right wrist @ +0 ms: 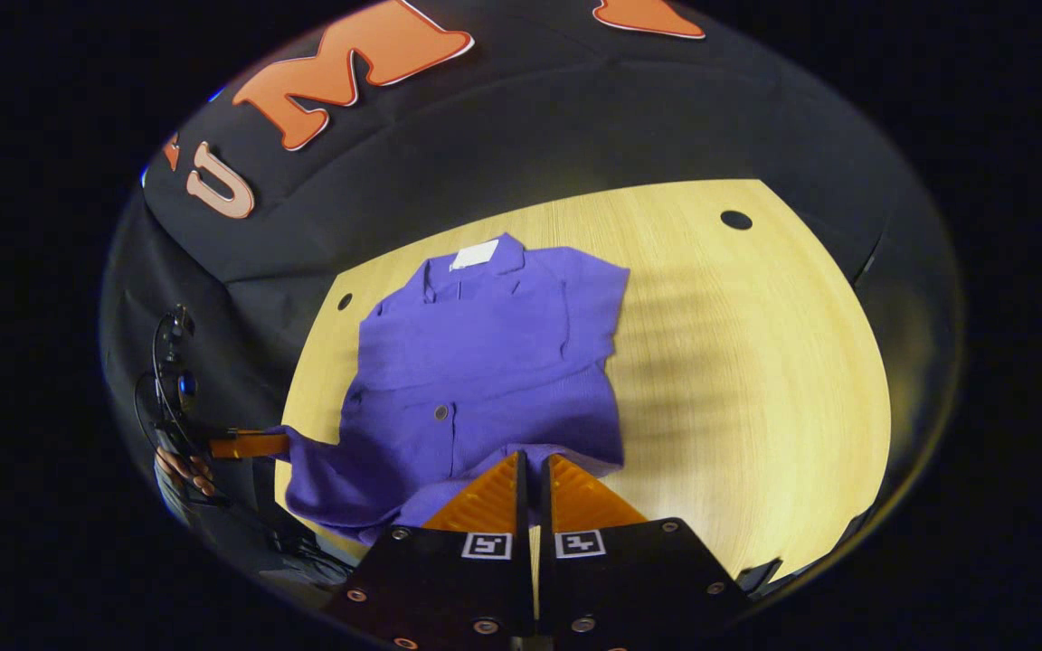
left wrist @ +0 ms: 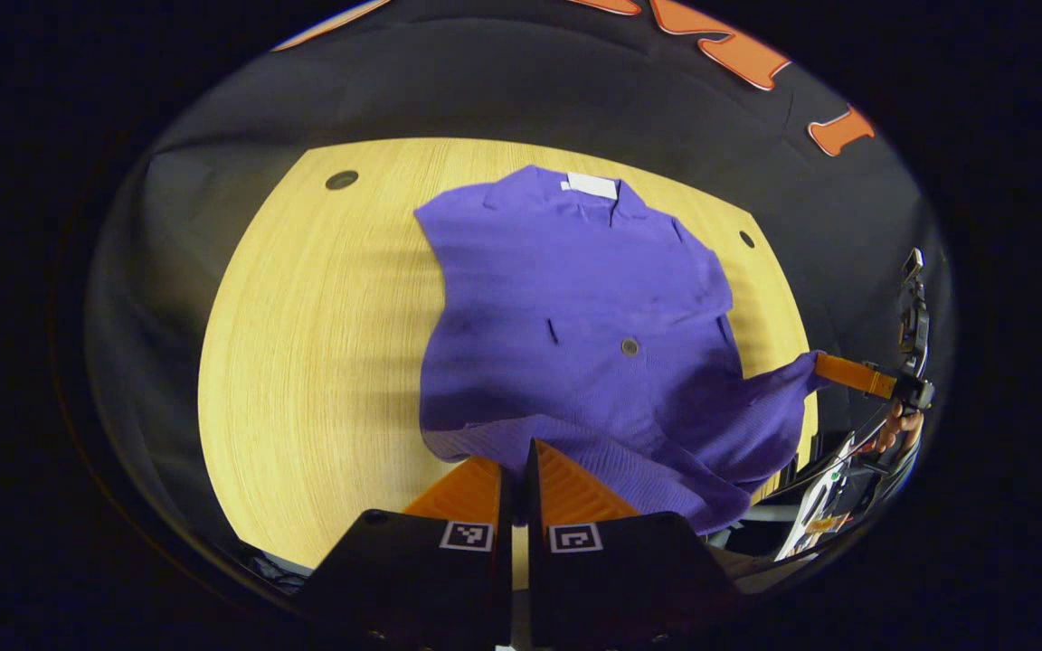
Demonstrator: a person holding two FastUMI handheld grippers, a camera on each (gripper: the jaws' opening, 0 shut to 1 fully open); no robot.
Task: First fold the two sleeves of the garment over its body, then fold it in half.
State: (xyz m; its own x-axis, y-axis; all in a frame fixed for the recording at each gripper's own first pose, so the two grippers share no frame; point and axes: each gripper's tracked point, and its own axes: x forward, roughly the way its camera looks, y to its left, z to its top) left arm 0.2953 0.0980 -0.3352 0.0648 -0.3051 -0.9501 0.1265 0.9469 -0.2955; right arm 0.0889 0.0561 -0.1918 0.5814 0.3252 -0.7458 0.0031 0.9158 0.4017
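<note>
Garment's (left wrist: 575,307) near hem hidden under both grippers' closed fingers (left wrist: 566,484).

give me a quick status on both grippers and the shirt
Left gripper and right gripper both shut on purple shirt hem corners. Sleeves folded over body; half fold not yet done. Nothing else on the table.

both grippers, left gripper (left wrist: 518,452) and right gripper (right wrist: 533,466), have fingers closed together.

Recording booth: black cloth wall (left wrist: 503,90), wooden table (left wrist: 322,344)
</note>
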